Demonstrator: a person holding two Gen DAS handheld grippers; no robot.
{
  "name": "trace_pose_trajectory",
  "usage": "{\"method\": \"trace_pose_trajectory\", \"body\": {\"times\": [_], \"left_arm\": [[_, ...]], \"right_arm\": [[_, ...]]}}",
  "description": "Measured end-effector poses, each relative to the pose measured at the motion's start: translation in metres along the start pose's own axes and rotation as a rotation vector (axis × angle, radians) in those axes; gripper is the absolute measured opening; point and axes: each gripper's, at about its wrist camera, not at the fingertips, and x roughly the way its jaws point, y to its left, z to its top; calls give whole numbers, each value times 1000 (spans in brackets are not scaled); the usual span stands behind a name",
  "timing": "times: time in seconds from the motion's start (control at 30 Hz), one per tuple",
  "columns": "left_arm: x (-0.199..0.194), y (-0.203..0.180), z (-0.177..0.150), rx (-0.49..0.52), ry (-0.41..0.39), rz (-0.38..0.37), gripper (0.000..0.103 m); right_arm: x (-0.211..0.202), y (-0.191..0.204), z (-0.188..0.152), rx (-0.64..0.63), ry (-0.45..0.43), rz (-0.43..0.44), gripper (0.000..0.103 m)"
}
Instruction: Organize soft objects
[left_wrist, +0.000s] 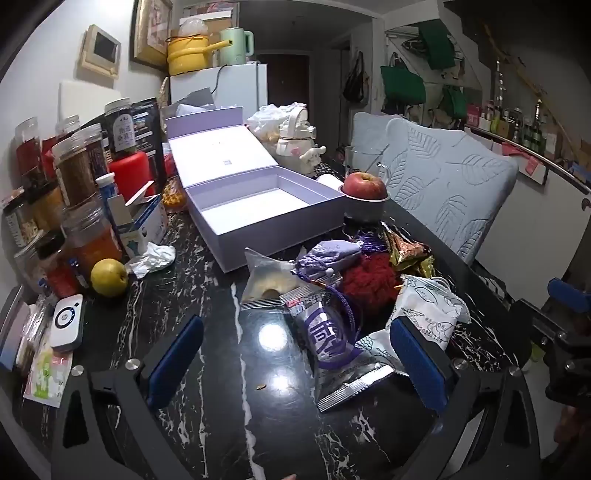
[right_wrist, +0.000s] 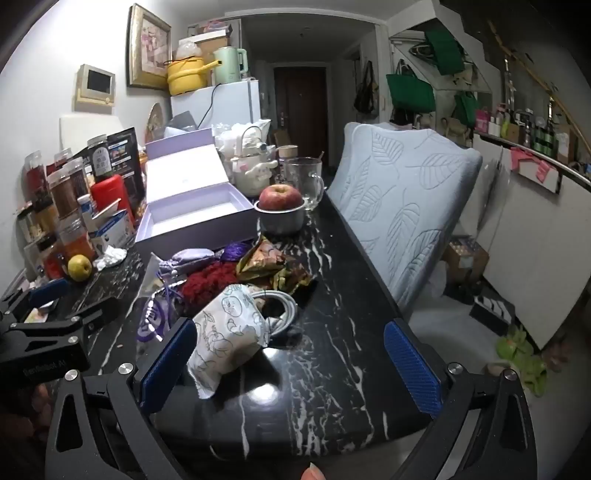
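Note:
An open lavender box (left_wrist: 273, 206) (right_wrist: 195, 218) stands empty on the black marble table (left_wrist: 207, 295). In front of it lies a heap of soft things: a purple pouch (left_wrist: 328, 254) (right_wrist: 192, 256), a red fluffy ball (left_wrist: 369, 280) (right_wrist: 207, 282), a gold-brown wrapped packet (right_wrist: 269, 262), a white printed packet (left_wrist: 428, 306) (right_wrist: 229, 328), a purple-lettered snack bag (left_wrist: 328, 336) and a clear bag (left_wrist: 266, 280). My left gripper (left_wrist: 295, 358) is open just before the heap. My right gripper (right_wrist: 291, 365) is open, its left finger (right_wrist: 170, 362) beside the white packet.
Jars and bottles (left_wrist: 74, 177) crowd the table's left side, with a yellow pear (left_wrist: 109, 277), crumpled tissue (left_wrist: 155, 258) and a white device (left_wrist: 66, 325). An apple in a bowl (left_wrist: 365, 195) (right_wrist: 280, 210), a glass mug (right_wrist: 304, 181) and a leaf-patterned cushion (right_wrist: 402, 203) stand at the right.

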Motion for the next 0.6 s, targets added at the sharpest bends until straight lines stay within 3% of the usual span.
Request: {"method": "trace_pose_trajectory", "body": {"times": [0.27,0.6], "left_arm": [[-11,3,-4,-16,-61,2,103],[-15,14,5,-35,-51,-6,103]], "right_arm": [[-3,0,3,-16,-4,-6,103],[0,8,5,-51,16,-4,103]]}}
